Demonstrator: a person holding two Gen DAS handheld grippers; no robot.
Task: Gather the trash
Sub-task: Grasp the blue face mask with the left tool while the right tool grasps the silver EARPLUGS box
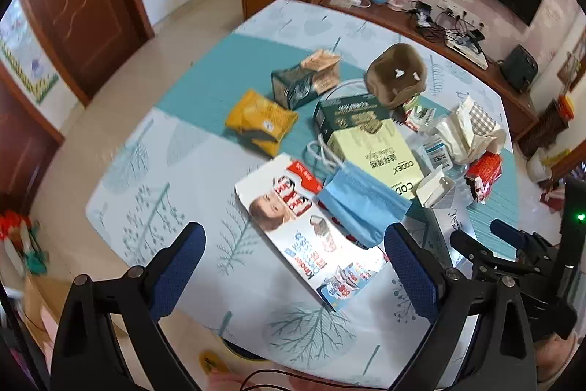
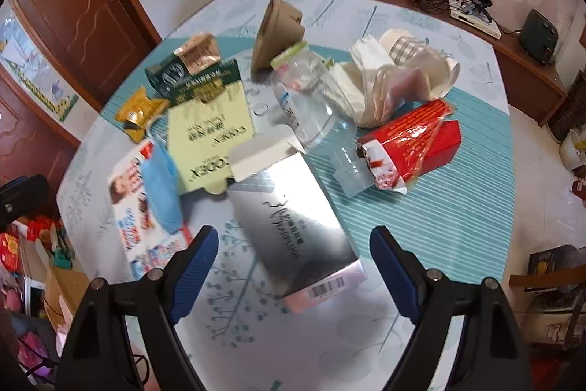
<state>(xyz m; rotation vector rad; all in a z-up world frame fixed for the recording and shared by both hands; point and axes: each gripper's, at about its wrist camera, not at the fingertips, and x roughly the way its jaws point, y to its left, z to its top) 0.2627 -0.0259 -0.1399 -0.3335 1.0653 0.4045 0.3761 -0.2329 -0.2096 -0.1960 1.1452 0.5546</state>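
Both claws hang jaws apart, empty, above the surface (image 1: 154, 149): left claw (image 1: 293, 266), right claw (image 2: 293, 266). Landmark: yellow box (image 2: 208, 138). Silver box (image 2: 293, 226) lies just in front of it, below the right claw. Chocolate wrapper (image 1: 311, 251) lies beside it, under the left claw. Blue mask (image 1: 360, 207) overlaps its near corner. Red packet (image 2: 410, 141) lies well right of it.

2 fisheye wrist views look steeply down over the littered surface (image 1: 154, 207) from close above. Both share the blue face mask (image 1: 360, 207) and yellow Codex box (image 2: 208, 138); the right view sits further right.
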